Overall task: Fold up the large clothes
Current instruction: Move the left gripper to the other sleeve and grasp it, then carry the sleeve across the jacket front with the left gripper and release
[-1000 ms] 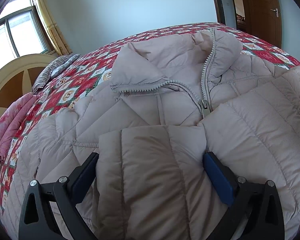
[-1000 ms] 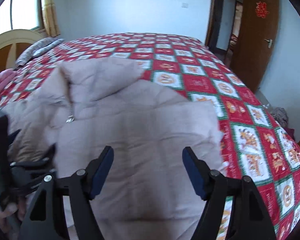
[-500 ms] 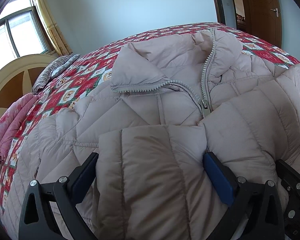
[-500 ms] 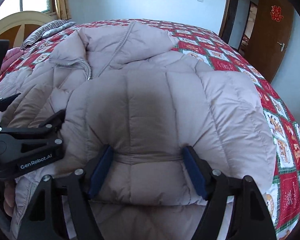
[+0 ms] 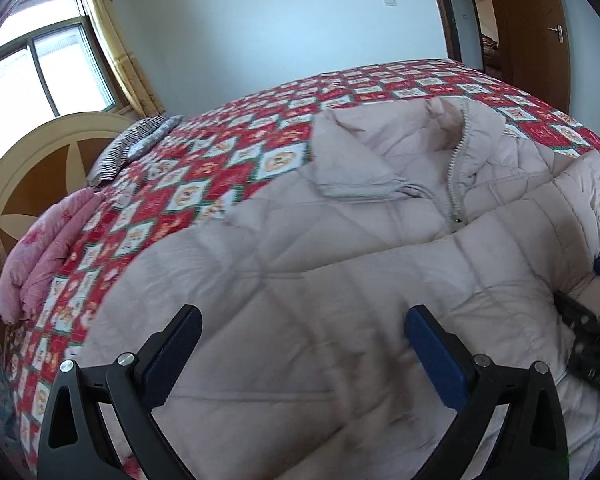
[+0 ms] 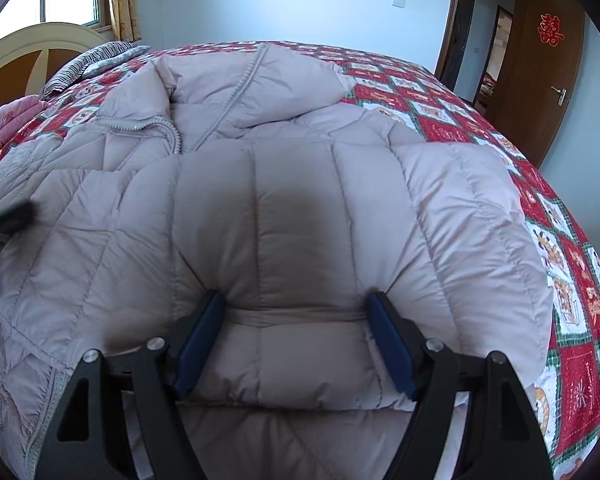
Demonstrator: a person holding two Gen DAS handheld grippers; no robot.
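Right wrist view: right gripper (image 6: 294,336) pinches a sleeve (image 6: 300,240) folded over the jacket (image 6: 100,216). Left gripper (image 5: 300,344) gapes, holding nothing. Collar (image 5: 380,152) at 12 o'clock, bedspread (image 5: 220,152) beyond. Body fold remains, I judge.

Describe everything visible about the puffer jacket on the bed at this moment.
The puffer jacket is pale beige, quilted and padded, with a grey zipper partly open below a spread collar. It lies front-up on the red patterned bedspread, a sleeve folded across its chest. The right claw brackets that sleeve's cuff end, pads against the fabric; the left claw is open over the body, gripping nothing.
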